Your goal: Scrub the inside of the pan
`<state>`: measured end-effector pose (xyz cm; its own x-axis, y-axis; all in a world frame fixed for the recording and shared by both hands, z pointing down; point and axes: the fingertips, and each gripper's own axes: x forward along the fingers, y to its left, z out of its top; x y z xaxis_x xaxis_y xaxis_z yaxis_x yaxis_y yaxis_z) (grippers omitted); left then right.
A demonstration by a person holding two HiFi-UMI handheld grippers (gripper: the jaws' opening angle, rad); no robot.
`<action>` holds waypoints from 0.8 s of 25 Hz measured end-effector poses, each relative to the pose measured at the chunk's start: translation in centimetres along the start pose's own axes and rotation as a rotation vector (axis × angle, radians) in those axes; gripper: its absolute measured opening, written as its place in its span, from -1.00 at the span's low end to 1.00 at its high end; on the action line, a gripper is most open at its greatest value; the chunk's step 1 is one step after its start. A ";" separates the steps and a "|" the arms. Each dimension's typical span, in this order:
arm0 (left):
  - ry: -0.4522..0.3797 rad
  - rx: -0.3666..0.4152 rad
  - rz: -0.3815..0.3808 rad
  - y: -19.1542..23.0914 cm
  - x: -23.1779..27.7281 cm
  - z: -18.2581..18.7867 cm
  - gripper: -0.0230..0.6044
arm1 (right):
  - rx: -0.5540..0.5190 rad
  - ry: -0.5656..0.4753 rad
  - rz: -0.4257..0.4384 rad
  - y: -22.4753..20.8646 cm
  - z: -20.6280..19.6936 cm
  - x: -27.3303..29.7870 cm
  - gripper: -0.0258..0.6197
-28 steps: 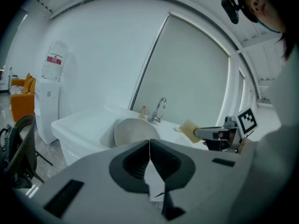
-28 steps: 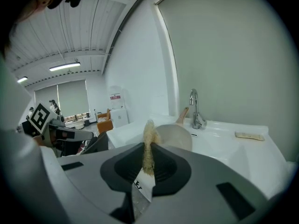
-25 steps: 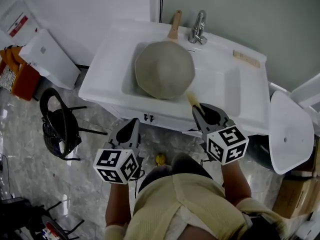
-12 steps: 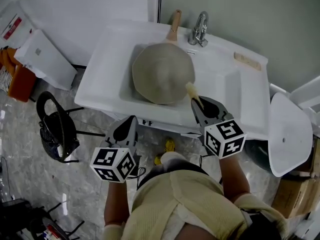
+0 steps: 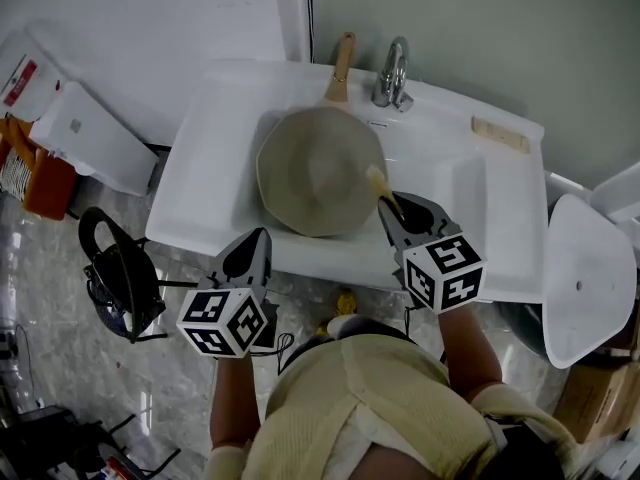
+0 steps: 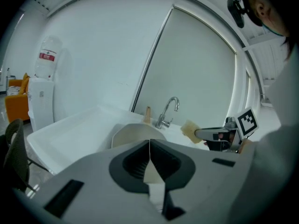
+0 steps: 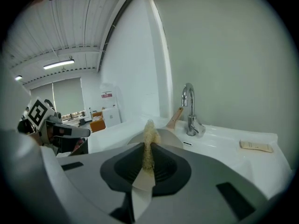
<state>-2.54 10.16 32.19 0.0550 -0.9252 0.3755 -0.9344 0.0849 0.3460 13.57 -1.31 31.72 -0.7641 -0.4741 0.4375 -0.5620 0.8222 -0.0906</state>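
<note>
A grey pan (image 5: 317, 171) with a wooden handle (image 5: 342, 60) rests in the white sink (image 5: 220, 118), its handle pointing toward the wall. My right gripper (image 5: 388, 206) is shut on a yellow sponge (image 5: 377, 180), held just over the pan's right rim. In the right gripper view the sponge (image 7: 149, 143) stands pinched between the jaws, with the pan (image 7: 163, 137) behind it. My left gripper (image 5: 256, 243) hangs shut and empty in front of the sink's near edge. From the left gripper view I see the pan (image 6: 133, 133), the sponge (image 6: 189, 129) and the right gripper (image 6: 219, 135).
A chrome tap (image 5: 391, 72) stands behind the pan. A small tan bar (image 5: 499, 134) lies on the sink's right ledge. On the floor to the left are a black stool (image 5: 120, 272), a white panel (image 5: 85, 138) and an orange box (image 5: 40, 173). A white seat (image 5: 585, 278) stands at right.
The right gripper has carried the sponge forward to the pan's right rim. The left gripper has come slightly nearer the sink's front edge. The view has shifted toward the sink.
</note>
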 end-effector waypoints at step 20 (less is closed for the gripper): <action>0.098 0.074 0.038 3.1 6.8 1.3 -0.74 | 0.079 0.037 -0.009 -2.9 -0.3 4.5 -0.75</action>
<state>-5.51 3.70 34.72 0.0502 -0.8808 0.4709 -0.9596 0.0882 0.2673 11.87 -5.78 34.23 -0.7475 -0.4679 0.4715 -0.5929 0.7900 -0.1560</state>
